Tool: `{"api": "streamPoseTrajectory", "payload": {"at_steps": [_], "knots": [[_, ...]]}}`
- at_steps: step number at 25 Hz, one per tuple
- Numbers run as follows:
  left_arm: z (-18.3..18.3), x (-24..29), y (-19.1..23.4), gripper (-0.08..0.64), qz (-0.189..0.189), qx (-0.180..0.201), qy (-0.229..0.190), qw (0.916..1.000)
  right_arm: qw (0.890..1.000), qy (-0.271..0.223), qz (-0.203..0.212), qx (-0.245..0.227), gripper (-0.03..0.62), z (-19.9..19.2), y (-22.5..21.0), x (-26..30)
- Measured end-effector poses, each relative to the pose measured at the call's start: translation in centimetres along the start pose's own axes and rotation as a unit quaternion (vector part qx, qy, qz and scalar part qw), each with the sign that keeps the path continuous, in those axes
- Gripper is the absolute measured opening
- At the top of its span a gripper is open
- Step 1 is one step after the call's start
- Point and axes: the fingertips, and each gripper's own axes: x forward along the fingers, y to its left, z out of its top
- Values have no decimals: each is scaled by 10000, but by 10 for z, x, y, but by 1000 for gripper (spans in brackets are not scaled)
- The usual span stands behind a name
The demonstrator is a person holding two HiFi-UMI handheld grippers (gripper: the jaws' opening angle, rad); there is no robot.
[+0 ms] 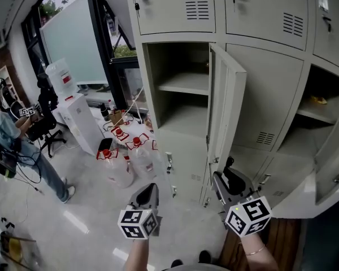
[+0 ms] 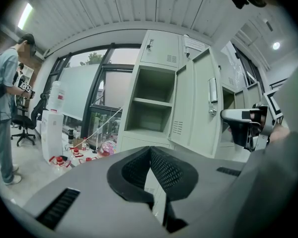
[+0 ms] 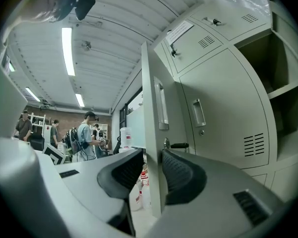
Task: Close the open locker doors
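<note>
Nearest the lens, my right gripper (image 3: 151, 155) stands with its jaws wide apart and the free edge of the open locker door (image 3: 150, 93) between them. A gap shows on the left pad's side. The other pad lies close against the door's face, and I cannot tell whether it touches. There is no clamp and nothing is held. My left gripper (image 2: 149, 150) has its jaws together at the tips and is empty. It hangs low and to the left, apart from the door.

Governing relation: the door's long axis is upright, and it juts out from the locker bank towards me, edge-on. Its own compartment (image 1: 181, 117), fitted with one shelf, lies to the door's left in the head view. In my judgement, closing calls for sweeping that edge leftward and inward. The right gripper is plainly the nearer of the two.

Not verified: I cannot make out the hinge line behind the door. A second open locker (image 1: 322, 103) sits at the right. Its door is cut off by the frame edge, and a yellowish item inside is too small to identify.
</note>
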Motion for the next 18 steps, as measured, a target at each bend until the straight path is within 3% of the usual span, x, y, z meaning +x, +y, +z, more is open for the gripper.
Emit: {"api": "streamPoseTrajectory", "payload": {"at_steps": [12, 18], "knots": [[0, -11, 20, 20, 442, -76, -46, 9990, 9967, 40, 519, -623, 83, -8, 42, 43], [-1, -30, 43, 20, 815, -86, -40, 9966, 9947, 204, 818, -590, 83, -19, 64, 77]]}}
